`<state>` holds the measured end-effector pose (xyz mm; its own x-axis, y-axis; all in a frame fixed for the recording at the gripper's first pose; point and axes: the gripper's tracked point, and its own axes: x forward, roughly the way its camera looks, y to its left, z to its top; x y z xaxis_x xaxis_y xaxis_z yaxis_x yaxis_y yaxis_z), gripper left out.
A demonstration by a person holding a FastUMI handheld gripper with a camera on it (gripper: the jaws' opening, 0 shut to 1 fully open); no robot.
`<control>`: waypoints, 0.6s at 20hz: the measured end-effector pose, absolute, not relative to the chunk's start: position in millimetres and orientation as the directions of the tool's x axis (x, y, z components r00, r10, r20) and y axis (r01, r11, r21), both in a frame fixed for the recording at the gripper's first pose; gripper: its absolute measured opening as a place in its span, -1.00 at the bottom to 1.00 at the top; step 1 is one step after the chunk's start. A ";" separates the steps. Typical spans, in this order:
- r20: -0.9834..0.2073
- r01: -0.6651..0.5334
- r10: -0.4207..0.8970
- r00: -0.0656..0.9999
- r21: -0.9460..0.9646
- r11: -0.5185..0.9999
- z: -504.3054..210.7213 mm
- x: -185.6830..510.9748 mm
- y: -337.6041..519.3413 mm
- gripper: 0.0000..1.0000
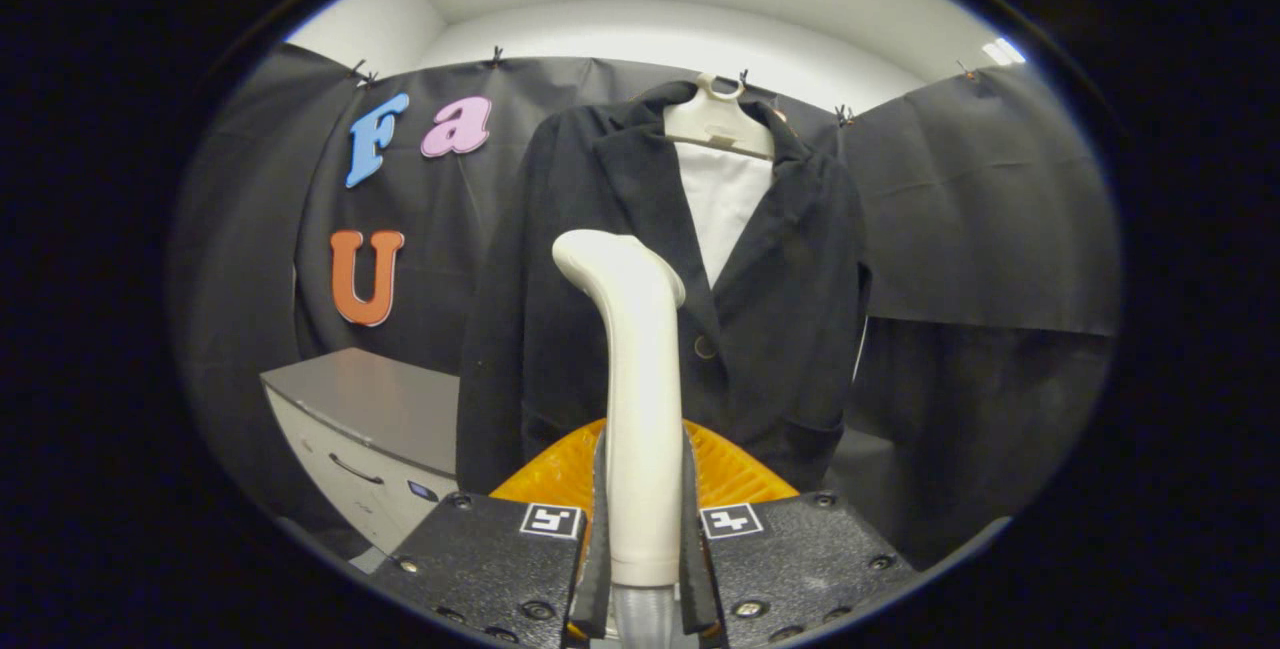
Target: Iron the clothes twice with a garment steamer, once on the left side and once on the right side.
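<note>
Bright ceiling light (1003,51) overhead; sharp centre — fisheye bends the edges.

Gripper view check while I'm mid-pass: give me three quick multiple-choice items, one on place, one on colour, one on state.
1. Where is the steamer handle?
A. between the fingers
B. on the cabinet
C. hooked on the hanger

2. What colour is the jacket?
A. red
B. black
C. yellow

3. What is the gripper doing?
A. open, holding nothing
B. shut on the steamer handle
C. shut on a sleeve

Answers:
1 A, the handle rises from between both fingers.
2 B, the jacket on the hanger is black over a white shirt.
3 B, both fingers press its sides.
</note>
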<state>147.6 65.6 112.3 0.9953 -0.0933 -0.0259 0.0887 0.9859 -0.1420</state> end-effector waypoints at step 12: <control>-0.167 0.141 -0.179 0.970 -0.220 0.965 17.7 126.6 51.4 -0.39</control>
